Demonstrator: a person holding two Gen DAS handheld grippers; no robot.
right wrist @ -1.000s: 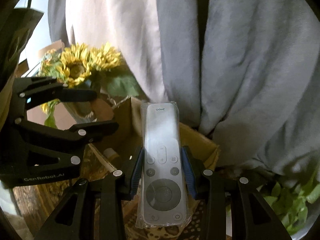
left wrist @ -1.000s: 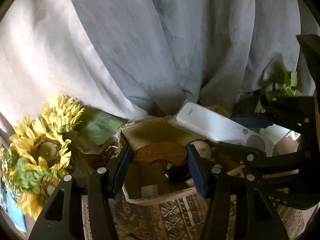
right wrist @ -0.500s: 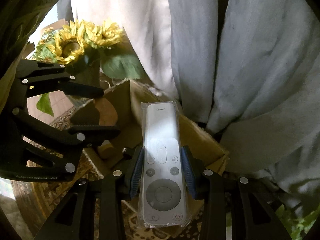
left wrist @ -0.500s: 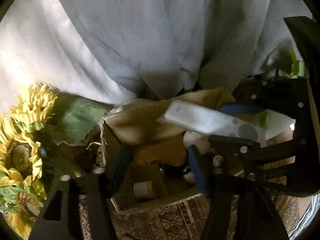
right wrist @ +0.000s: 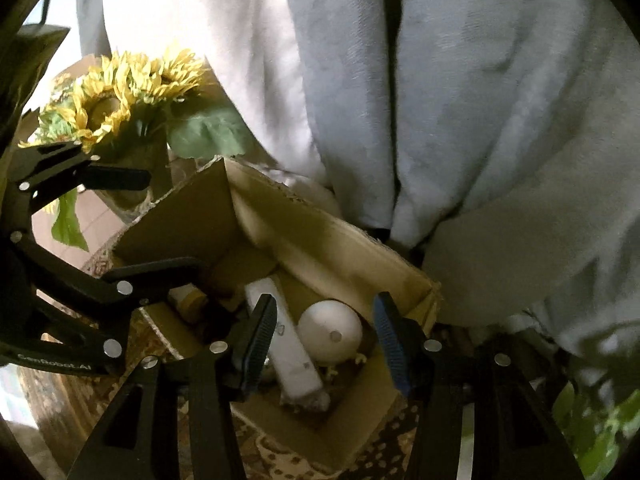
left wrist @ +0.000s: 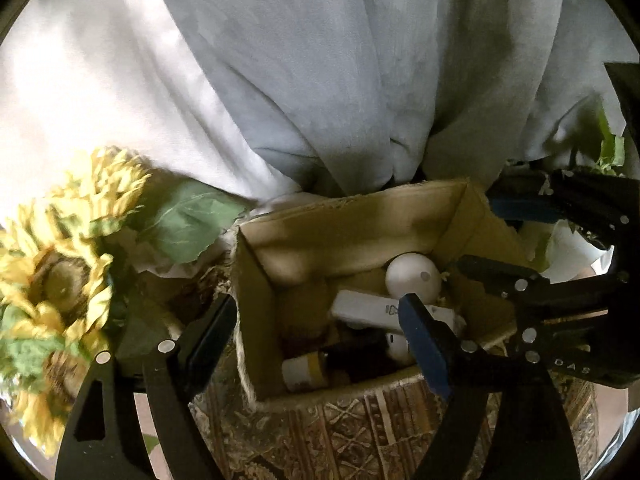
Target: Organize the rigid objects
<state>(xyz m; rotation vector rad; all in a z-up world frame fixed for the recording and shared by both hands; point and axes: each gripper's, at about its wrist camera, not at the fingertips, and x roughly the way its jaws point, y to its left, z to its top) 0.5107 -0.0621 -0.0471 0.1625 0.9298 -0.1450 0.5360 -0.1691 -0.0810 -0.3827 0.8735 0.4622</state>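
The left wrist view shows one cardboard box [left wrist: 256, 300] holding one white remote [left wrist: 372, 312], one white egg-shaped object [left wrist: 412, 280] and one small bottle [left wrist: 304, 372]; the left gripper [left wrist: 316, 336] is opening, empty. The right wrist view shows two sunflowers [right wrist: 132, 92] beside the box [right wrist: 192, 220], the remote [right wrist: 296, 356] touching the egg-shaped object [right wrist: 330, 336], and the right gripper [right wrist: 324, 344] opening, gripping nothing.

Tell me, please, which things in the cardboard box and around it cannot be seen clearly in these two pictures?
- Remote: right wrist view, its near end is hidden by the right gripper's finger.
- Small bottle: left wrist view, label too small and dark to read.
- Box floor: shadow and the white egg-shaped thing hide it.
- Sunflowers: left wrist view, blurred, cut by the edge.
- Left gripper: jaws opening, nothing between them.
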